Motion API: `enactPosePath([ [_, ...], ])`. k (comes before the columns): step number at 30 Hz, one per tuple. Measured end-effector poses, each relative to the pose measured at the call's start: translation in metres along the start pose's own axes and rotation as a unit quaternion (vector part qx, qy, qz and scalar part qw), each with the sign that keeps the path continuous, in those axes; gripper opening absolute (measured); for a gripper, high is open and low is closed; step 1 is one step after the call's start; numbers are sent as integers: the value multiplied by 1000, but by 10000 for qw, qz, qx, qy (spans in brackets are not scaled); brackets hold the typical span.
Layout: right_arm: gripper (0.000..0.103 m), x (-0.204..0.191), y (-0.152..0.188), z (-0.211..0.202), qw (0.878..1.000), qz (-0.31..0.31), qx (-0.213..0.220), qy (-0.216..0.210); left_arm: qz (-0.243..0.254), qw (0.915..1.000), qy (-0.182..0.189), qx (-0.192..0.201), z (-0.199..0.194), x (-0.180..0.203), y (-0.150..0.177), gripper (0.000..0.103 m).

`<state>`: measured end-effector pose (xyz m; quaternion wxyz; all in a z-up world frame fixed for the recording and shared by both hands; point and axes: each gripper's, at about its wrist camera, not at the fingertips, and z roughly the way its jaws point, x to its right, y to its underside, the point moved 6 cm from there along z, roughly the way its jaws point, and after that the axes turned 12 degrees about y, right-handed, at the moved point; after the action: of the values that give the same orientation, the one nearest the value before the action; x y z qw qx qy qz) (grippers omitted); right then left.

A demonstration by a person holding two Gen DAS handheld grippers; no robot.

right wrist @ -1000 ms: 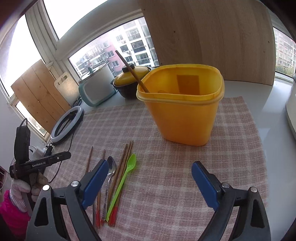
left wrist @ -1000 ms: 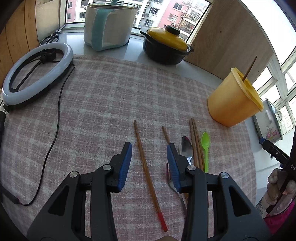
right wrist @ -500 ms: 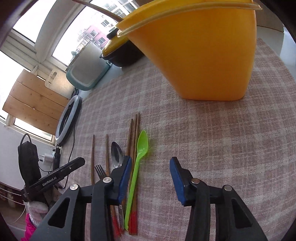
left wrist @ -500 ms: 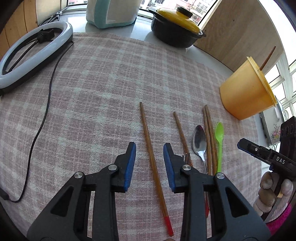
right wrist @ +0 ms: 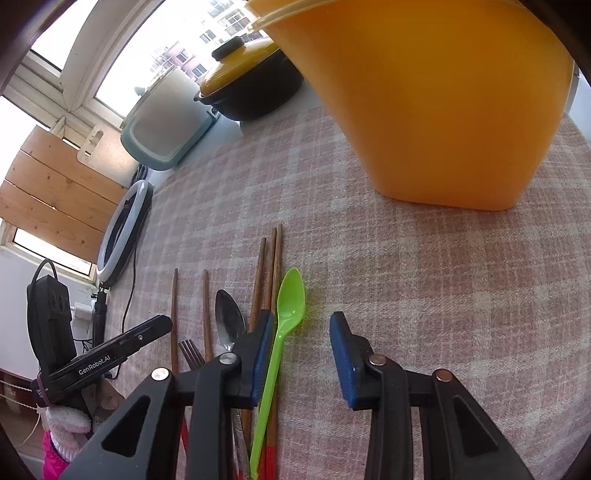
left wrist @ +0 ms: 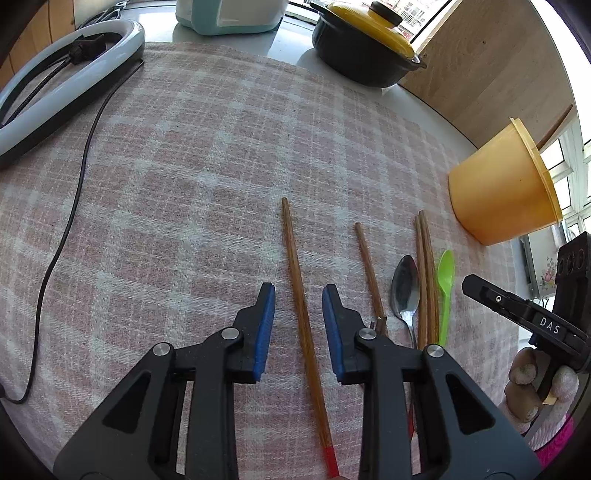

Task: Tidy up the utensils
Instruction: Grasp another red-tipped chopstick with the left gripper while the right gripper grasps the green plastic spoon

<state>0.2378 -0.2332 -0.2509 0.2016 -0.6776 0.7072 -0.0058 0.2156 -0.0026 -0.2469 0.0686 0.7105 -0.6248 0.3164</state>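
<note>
Utensils lie in a row on the pink plaid cloth (left wrist: pixel 184 177). My left gripper (left wrist: pixel 298 295) is open, low over the cloth, its jaws either side of a lone red-tipped chopstick (left wrist: pixel 301 306). Right of it lie another chopstick (left wrist: pixel 367 266), a metal spoon (left wrist: pixel 404 288), a chopstick pair (left wrist: pixel 426 280) and a green spoon (left wrist: pixel 445 284). My right gripper (right wrist: pixel 301 328) is open, with the green spoon (right wrist: pixel 286 321) just inside its left jaw. The yellow holder (right wrist: pixel 436 96) stands close ahead with one chopstick (left wrist: pixel 554 125) in it. A fork (right wrist: pixel 192 354) lies by the metal spoon (right wrist: pixel 229 317).
A ring light (left wrist: pixel 55 85) with its cable (left wrist: pixel 74 192) lies at the far left. A black pot with a yellow lid (left wrist: pixel 365 48) and a white and teal appliance (left wrist: pixel 229 14) stand on the counter behind the cloth.
Both grippers have dropped lower and moved forward. The left jaws have narrowed around the lone chopstick. The right jaws have narrowed and come beside the green spoon.
</note>
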Motion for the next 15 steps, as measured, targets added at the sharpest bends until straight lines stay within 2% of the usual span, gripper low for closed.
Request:
enactPosePath([
  [5, 30, 1, -4, 6, 9999, 121, -30, 26, -36, 10000, 15, 14, 3, 0, -2, 25],
  [8, 29, 1, -5, 10, 9998, 180, -50, 7, -12, 10000, -24, 27, 7, 1, -5, 21],
  [10, 28, 0, -6, 12, 9998, 189, -52, 33, 15, 10000, -64, 35, 9, 0, -6, 11],
  [15, 25, -1, -7, 16, 9997, 204, -59, 103, -55, 10000, 62, 46, 11, -3, -8, 7],
])
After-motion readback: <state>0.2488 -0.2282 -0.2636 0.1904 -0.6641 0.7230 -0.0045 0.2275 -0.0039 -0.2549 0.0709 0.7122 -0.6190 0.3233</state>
